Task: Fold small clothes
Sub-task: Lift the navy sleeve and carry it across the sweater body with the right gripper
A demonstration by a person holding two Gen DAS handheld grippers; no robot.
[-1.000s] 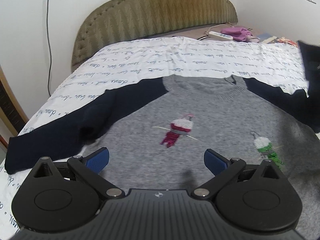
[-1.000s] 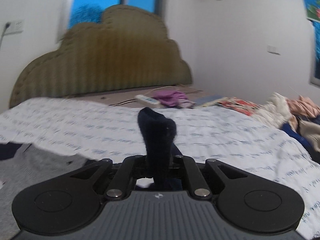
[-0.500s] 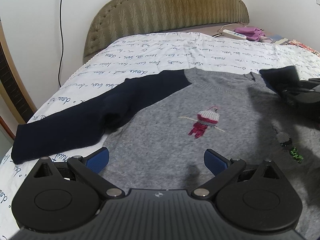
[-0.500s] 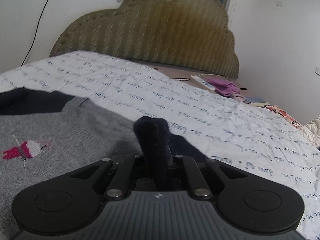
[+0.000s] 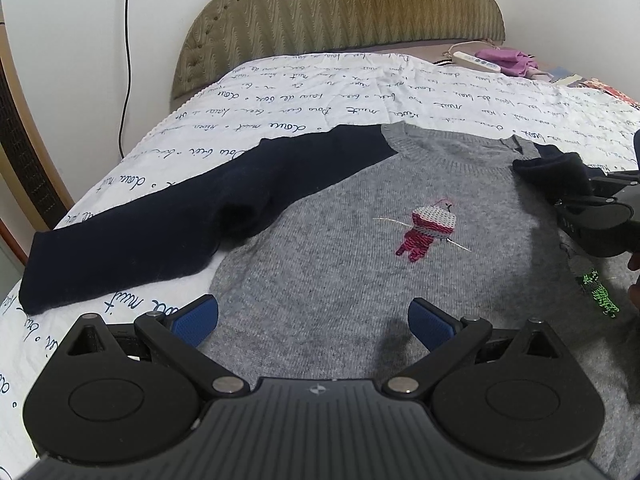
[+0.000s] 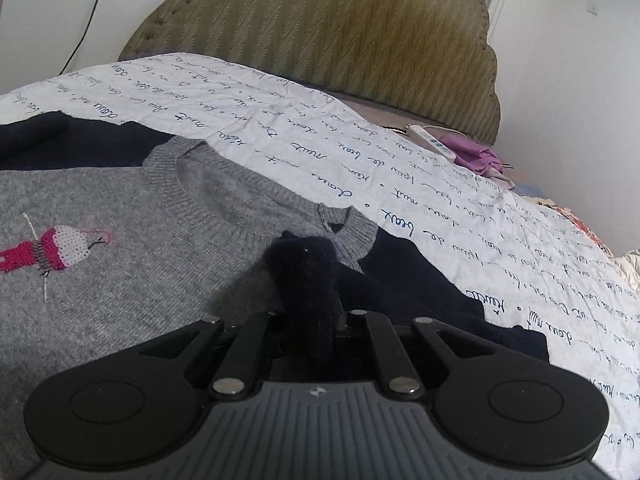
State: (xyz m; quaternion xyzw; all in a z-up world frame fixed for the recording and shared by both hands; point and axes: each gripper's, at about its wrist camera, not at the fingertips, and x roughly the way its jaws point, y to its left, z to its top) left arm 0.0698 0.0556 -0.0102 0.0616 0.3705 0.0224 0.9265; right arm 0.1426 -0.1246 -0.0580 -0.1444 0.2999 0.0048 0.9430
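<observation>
A small grey sweater [image 5: 340, 248] with navy sleeves and knitted bird figures lies flat on the bed, front up. Its left sleeve [image 5: 152, 224] stretches out to the left. My left gripper [image 5: 314, 318] is open and empty, hovering over the sweater's lower body. My right gripper [image 6: 310, 316] is shut on the cuff of the right navy sleeve [image 6: 306, 276] and holds it over the grey chest just below the collar [image 6: 256, 200]. In the left wrist view the right gripper [image 5: 576, 196] and cuff show at the right edge.
A white bedsheet [image 5: 360, 92] with blue script covers the bed. An olive padded headboard [image 5: 340, 8] stands behind. A white power strip [image 5: 476, 60] and purple cloth [image 5: 508, 60] lie by the headboard. A cable [image 5: 126, 40] hangs on the left wall.
My right gripper has carried the navy cuff leftward and down, from above the bare sheet to over the sweater's chest near the collar. My left gripper stayed open and shifted left.
</observation>
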